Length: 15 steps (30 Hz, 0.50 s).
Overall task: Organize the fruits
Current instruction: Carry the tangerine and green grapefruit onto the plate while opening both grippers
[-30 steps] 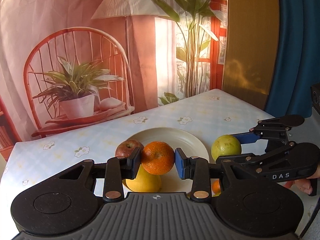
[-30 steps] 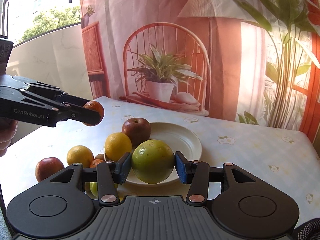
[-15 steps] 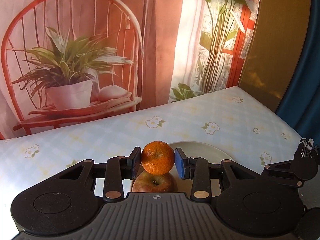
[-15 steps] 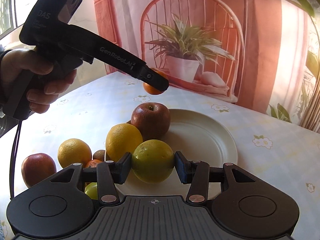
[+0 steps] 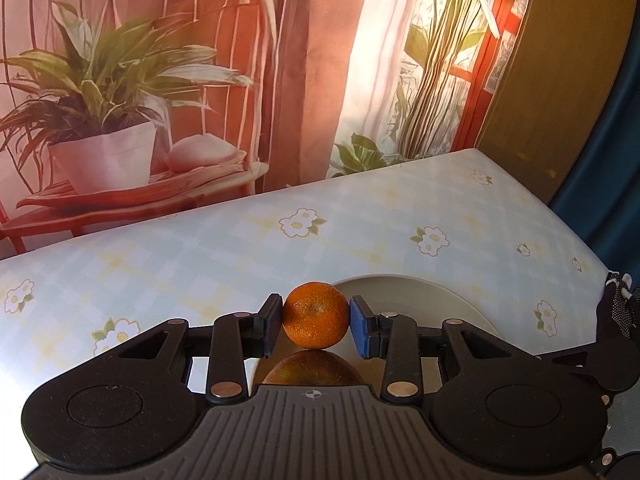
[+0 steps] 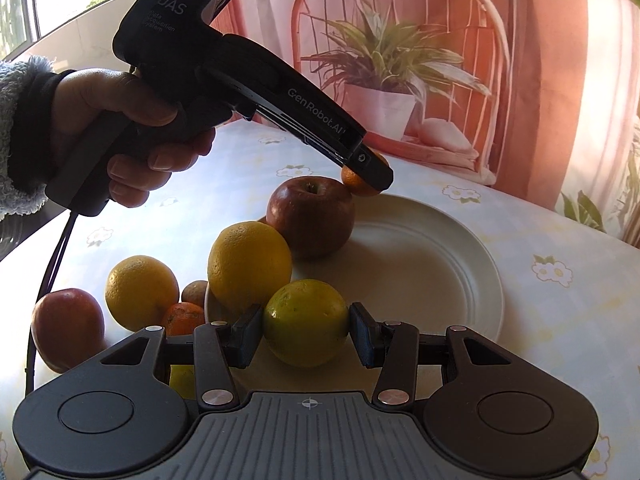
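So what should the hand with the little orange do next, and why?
Probably lower the mandarin, clamped in the left gripper, a bit further onto the bare white plate. It hangs just above the rim beside the red apple, not yet resting.

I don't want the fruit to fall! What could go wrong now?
The left gripper holds a small orange right above the red apple; set down there, it could roll off. The right gripper holds a green fruit near the yellow orange at the plate's rim; a bump might knock that off.
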Motion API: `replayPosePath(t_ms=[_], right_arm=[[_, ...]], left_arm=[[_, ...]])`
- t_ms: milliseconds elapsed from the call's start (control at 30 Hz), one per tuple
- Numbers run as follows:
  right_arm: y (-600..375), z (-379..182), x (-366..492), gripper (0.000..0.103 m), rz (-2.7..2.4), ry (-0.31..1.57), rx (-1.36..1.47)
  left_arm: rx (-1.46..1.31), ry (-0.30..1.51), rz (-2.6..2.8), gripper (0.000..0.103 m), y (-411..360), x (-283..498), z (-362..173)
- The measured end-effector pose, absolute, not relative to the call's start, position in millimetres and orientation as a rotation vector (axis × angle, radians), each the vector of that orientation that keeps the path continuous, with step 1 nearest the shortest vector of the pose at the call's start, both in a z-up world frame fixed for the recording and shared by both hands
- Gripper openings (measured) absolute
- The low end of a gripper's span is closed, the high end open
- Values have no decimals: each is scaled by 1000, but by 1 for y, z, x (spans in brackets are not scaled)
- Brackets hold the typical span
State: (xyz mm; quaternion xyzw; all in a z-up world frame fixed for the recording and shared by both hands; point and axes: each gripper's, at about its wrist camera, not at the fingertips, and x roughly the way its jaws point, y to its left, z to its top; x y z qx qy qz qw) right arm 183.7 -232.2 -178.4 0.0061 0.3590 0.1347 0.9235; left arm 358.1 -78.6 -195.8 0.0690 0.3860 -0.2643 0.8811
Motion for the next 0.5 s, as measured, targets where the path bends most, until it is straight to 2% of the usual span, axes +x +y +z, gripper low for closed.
replayPosePath(t_ms=[500], right_arm=[[-230,-182,187,44,273,750,9]], left_arm=[[204,837,-537,41,-81,364,-202]])
